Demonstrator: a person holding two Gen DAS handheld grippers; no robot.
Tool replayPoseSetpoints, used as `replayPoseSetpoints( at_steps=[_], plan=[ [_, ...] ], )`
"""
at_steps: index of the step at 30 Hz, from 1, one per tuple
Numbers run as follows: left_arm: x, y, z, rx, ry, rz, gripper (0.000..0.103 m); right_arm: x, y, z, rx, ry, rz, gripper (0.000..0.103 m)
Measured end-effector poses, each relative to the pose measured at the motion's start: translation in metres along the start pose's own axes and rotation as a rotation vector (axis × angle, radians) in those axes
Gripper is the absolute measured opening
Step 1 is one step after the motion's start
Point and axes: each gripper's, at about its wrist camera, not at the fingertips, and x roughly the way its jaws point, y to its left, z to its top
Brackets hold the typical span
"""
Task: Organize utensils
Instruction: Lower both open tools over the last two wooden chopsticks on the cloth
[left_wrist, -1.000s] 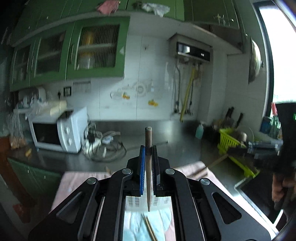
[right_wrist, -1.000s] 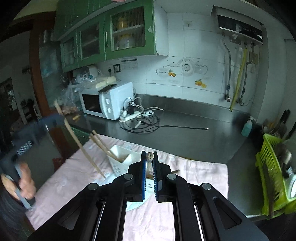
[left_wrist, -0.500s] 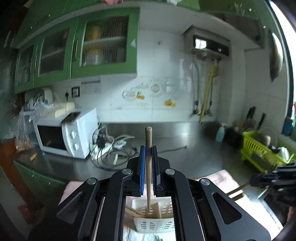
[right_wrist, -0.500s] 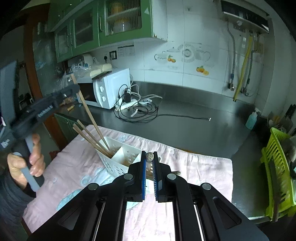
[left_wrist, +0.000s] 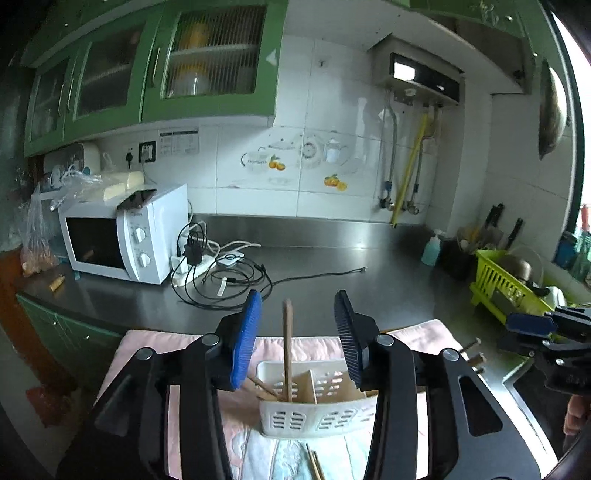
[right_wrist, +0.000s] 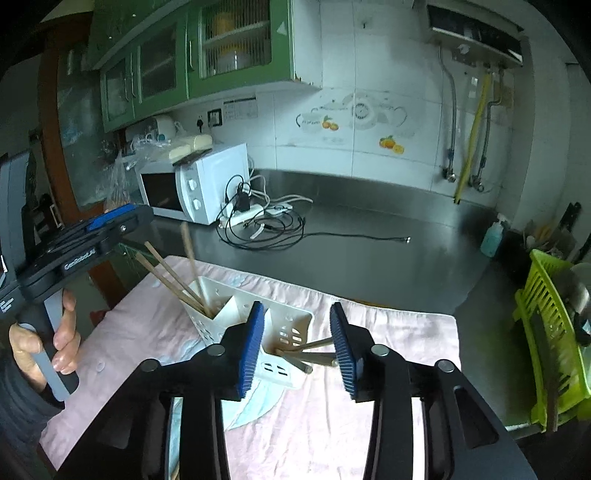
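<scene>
Left gripper (left_wrist: 297, 334) was opening, its jaws clear of the chopstick (left_wrist: 287, 347) standing upright in the white caddy's (left_wrist: 314, 413) left compartment; right gripper (right_wrist: 297, 341) was opening too, nothing pinched, over handles (right_wrist: 314, 354) leaning from the right compartment on the pink cloth (right_wrist: 388, 369); beyond, steel bench (left_wrist: 332, 266) and microwave (left_wrist: 122, 240)
</scene>
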Motion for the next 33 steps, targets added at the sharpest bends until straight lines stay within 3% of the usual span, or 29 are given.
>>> replayPoseSetpoints(
  at_steps=[7, 9, 15, 23, 33],
  plan=[
    [-0.060, 0.011, -0.026, -0.035, -0.015, 0.008, 0.064, -0.035, 0.018, -0.040, -0.009, -0.030, 0.012, 0.056],
    [-0.077, 0.019, -0.042, -0.049, -0.004, 0.023, 0.069, -0.038, 0.031, -0.065, -0.031, -0.014, 0.003, 0.068],
    [-0.115, 0.038, -0.096, -0.062, 0.045, 0.089, 0.077, -0.032, 0.064, -0.139, -0.052, 0.045, 0.029, 0.079],
    [-0.140, 0.069, -0.160, -0.144, 0.116, 0.112, 0.083, -0.003, 0.113, -0.220, -0.102, 0.174, 0.073, 0.085],
    [-0.147, 0.104, -0.209, -0.273, 0.186, 0.141, 0.089, 0.037, 0.156, -0.265, -0.187, 0.260, 0.078, 0.088]
  ],
)
